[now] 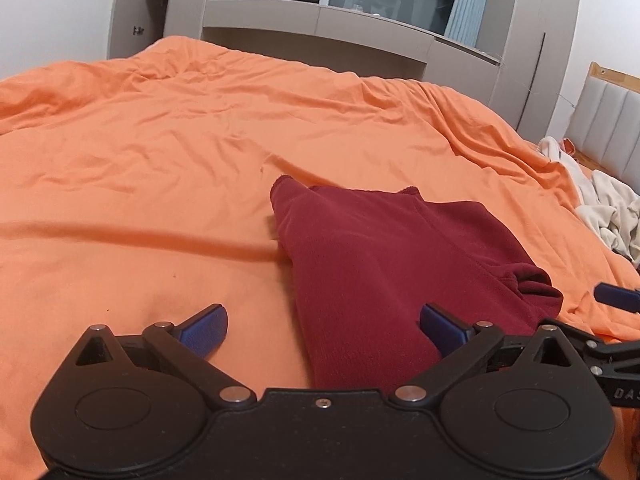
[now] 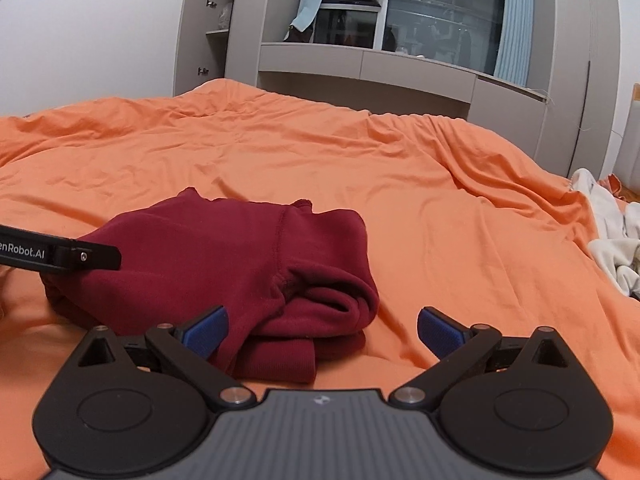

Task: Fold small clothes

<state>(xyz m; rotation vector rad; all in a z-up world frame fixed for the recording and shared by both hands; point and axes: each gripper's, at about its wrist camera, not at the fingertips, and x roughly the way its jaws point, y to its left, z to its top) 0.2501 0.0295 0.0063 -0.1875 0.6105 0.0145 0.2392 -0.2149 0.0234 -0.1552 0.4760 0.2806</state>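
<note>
Left gripper (image 1: 324, 330): jaws spread to full width, blue pads bare, nothing gripped. The near edge of the garment is seen between and beneath the fingers, untouched by the pads.

Right gripper (image 2: 322, 332): jaws likewise spread wide, nothing held. The folded end of the garment lies just ahead of its left finger; no contact by the pads can be made out. In the left wrist view part of this gripper is seen at the right edge, close beside the left one.

Dark red garment (image 1: 384, 272): one piece, knitted, laid on the bed directly in front of both grippers. It is folded over on itself, with a rolled cuff or sleeve end (image 2: 332, 312) tucked at its right side. A black finger of the left gripper is seen over its left part in the right wrist view.

Orange bed cover (image 1: 160, 160): creased, spread over the whole bed, bearing the garment.

Pale clothes (image 1: 608, 212): a loose heap at the far right edge of the bed, well apart from the red garment.

Padded headboard (image 1: 612, 128): at the right, behind the heap.

Grey built-in cabinets (image 2: 400, 72) and dark window (image 2: 440, 16): beyond the bed.
</note>
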